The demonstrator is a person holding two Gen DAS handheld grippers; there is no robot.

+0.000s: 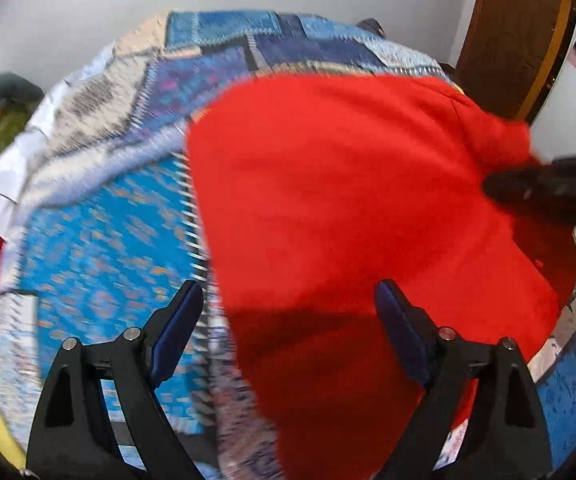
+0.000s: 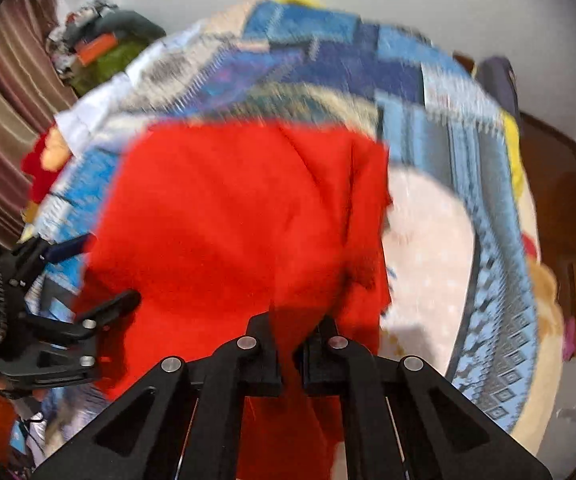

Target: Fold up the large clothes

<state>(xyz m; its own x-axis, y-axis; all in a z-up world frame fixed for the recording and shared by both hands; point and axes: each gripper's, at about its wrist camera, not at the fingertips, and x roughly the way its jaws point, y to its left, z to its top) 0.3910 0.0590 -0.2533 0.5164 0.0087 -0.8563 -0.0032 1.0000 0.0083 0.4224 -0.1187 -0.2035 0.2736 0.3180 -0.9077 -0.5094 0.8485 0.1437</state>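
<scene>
The red garment [image 1: 347, 208] lies spread across the middle of the bed [image 1: 100, 240], over its patterned cover. The right gripper [image 2: 289, 344] has its jaws pressed together, pinching the cloth's near-right edge; the left gripper [image 1: 288, 320] has its jaws spread wide, holding nothing. A fold seems under way: next, carry the pinched edge across.

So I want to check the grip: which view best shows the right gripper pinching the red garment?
The right wrist view: the right gripper is shut on the red garment. The left wrist view shows it only as a dark blur at the cloth's far edge.
</scene>
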